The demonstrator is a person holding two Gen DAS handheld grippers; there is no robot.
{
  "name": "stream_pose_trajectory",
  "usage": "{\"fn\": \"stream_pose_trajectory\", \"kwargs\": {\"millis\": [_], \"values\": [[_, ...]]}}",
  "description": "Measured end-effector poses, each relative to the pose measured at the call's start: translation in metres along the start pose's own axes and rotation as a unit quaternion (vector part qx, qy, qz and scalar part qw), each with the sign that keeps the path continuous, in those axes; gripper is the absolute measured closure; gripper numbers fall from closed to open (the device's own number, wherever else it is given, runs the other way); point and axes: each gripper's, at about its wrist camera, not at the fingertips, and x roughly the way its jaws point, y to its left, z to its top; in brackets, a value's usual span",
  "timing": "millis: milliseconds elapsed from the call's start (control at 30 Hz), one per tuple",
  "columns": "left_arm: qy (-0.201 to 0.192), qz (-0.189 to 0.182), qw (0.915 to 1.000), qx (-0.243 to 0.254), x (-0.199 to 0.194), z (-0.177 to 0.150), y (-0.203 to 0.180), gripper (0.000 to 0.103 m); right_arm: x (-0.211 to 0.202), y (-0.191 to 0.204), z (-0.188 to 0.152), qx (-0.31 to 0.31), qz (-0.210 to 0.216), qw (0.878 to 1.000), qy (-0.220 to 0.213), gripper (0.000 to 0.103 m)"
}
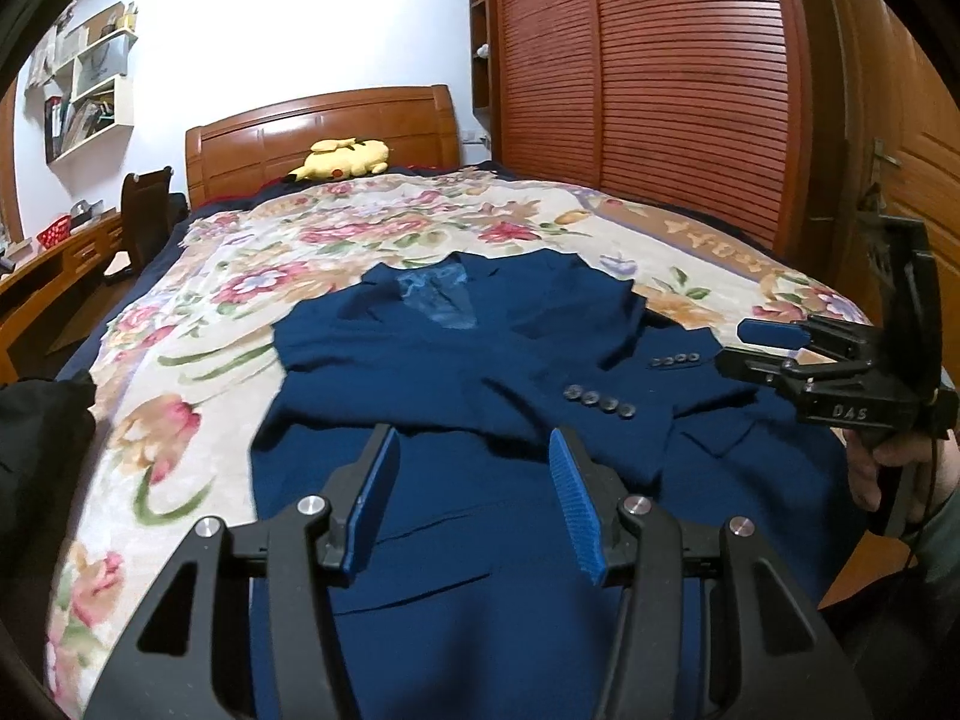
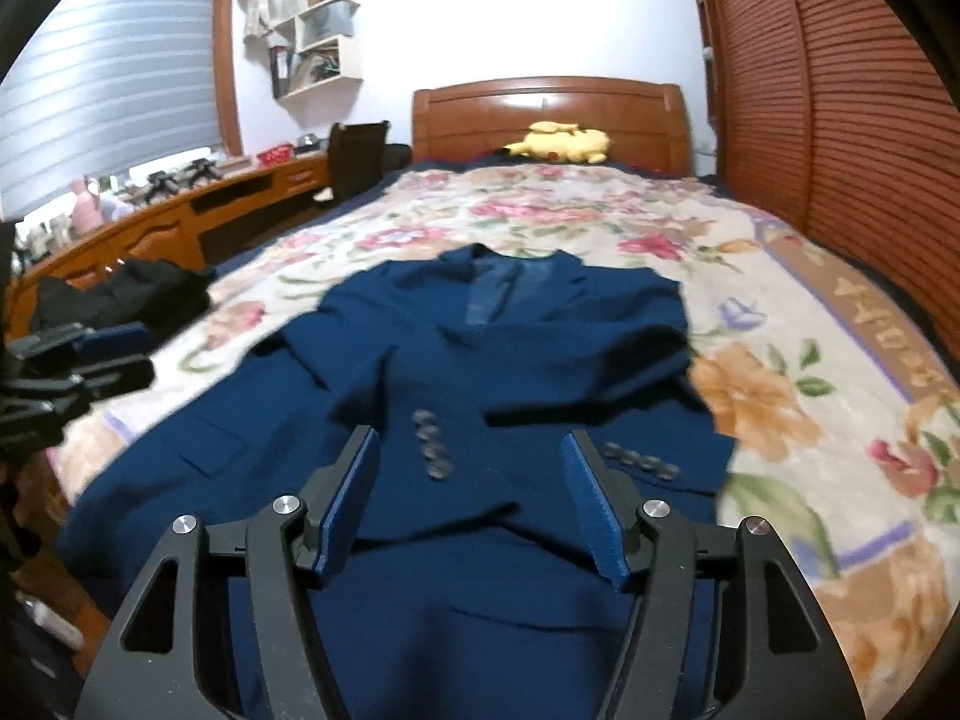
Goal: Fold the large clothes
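Observation:
A navy blue suit jacket [image 1: 480, 360] lies face up on the floral bedspread [image 1: 198, 324], collar toward the headboard, both sleeves folded across its front with cuff buttons [image 1: 600, 399] showing. It also fills the right wrist view [image 2: 510, 348]. My left gripper [image 1: 474, 444] is open and empty, hovering over the jacket's lower hem. My right gripper [image 2: 471, 444] is open and empty, above the lower front near the sleeve cuffs [image 2: 432, 444]. The right gripper also shows in the left wrist view [image 1: 756, 345], the left gripper at the left edge of the right wrist view [image 2: 120, 354].
A yellow plush toy [image 1: 342, 159] lies by the wooden headboard [image 1: 324, 126]. A red-brown slatted wardrobe [image 1: 660, 78] stands right of the bed. A wooden desk [image 2: 150, 228] and dark chair [image 2: 354, 156] stand left. A black garment [image 2: 126, 294] lies at the bed's left edge.

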Motion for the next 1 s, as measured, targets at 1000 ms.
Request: {"fn": "stream_pose_trajectory", "kwargs": {"millis": [1000], "values": [[0.090, -0.081, 0.9916, 0.045, 0.094, 0.006, -0.119, 0.060, -0.016, -0.069, -0.024, 0.036, -0.059, 0.997, 0.035, 0.039]]}}
